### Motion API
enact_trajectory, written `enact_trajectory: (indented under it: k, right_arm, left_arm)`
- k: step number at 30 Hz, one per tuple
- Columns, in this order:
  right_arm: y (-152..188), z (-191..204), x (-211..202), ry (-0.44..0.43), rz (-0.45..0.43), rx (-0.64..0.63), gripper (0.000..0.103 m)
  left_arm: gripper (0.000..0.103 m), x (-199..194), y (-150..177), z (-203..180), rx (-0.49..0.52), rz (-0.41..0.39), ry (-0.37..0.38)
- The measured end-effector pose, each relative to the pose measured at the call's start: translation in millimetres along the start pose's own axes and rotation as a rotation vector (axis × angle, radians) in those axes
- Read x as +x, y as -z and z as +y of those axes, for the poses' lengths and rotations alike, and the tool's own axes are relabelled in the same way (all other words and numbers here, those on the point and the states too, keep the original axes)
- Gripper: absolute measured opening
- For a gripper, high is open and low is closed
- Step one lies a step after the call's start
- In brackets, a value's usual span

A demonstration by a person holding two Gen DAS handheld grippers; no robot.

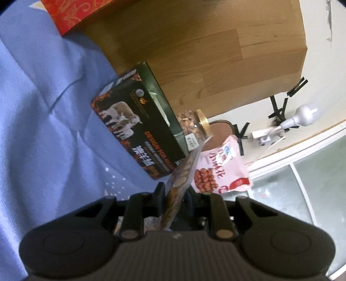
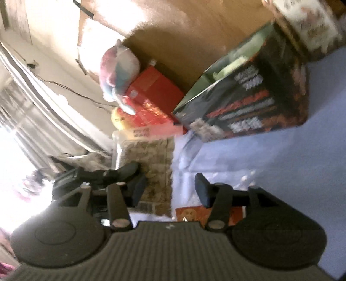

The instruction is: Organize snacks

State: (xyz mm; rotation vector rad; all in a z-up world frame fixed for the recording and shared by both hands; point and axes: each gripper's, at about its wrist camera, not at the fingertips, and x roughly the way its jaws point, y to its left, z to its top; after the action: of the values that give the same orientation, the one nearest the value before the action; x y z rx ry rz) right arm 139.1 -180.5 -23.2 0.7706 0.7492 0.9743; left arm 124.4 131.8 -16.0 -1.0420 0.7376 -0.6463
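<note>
My left gripper (image 1: 176,192) is shut on a flat snack bag (image 1: 183,173) printed with round brown pieces, which I see edge-on. In the right wrist view the same bag (image 2: 151,160) faces the camera, with a black gripper (image 2: 121,173) clamped on its left side. My right gripper (image 2: 170,192) stands open just in front of the bag's lower right part, and its pads do not press on it. A black box (image 1: 138,129) with a sheep picture stands on the blue cloth (image 1: 43,129). Beside the box are a nut jar (image 1: 190,125) with a gold lid and a pink peanut bag (image 1: 216,170).
A wooden board (image 1: 194,54) rises behind the snacks. A patterned red box (image 1: 71,15) lies at the far corner. The right wrist view shows the black box (image 2: 248,103), a red carton (image 2: 151,101), a colourful soft bundle (image 2: 119,69), a floral tin (image 2: 309,23) and an orange packet (image 2: 190,214) under the gripper.
</note>
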Motion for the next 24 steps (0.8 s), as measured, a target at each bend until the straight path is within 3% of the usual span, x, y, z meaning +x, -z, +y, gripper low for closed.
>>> enact_trajectory:
  k: [2,5,7,15,16,20,24]
  right_arm:
    - [1.1,5.5,-0.7,-0.026,0.015,-0.011,0.035]
    - [-1.0,15.5,-8.9,-0.034,-0.03,-0.057,0.021]
    - [-5.0,20.9,-14.9,-0.045,-0.076,-0.069,0.019]
    - [-53.0,43.7,-8.7,0.089,-0.191,-0.183,0.019]
    - [-61.6,43.2,-6.6,0.103,-0.2,-0.192,0.019]
    - [-95.2,32.2,12.3,0.186,-0.222,-0.232,0.02]
    - [-103.6,19.1,29.4,0.312,-0.198,-0.296,0.021]
  left_arm:
    - [0.018,1.3,-0.2,-6.5,0.028,-0.006,-0.014]
    - [0.023,3.3,-6.4,-16.9,0.07,-0.007,-0.053]
    - [0.026,9.0,-11.7,-26.7,0.113,0.003,-0.077]
    - [0.042,60.0,-48.4,-90.7,0.415,-0.004,-0.227]
    - [0.047,69.2,-54.9,-96.9,0.456,-0.015,-0.257]
    - [0.049,100.7,-70.7,-109.0,0.583,-0.058,-0.395]
    - [0.052,127.6,-73.3,-105.5,0.709,-0.067,-0.579]
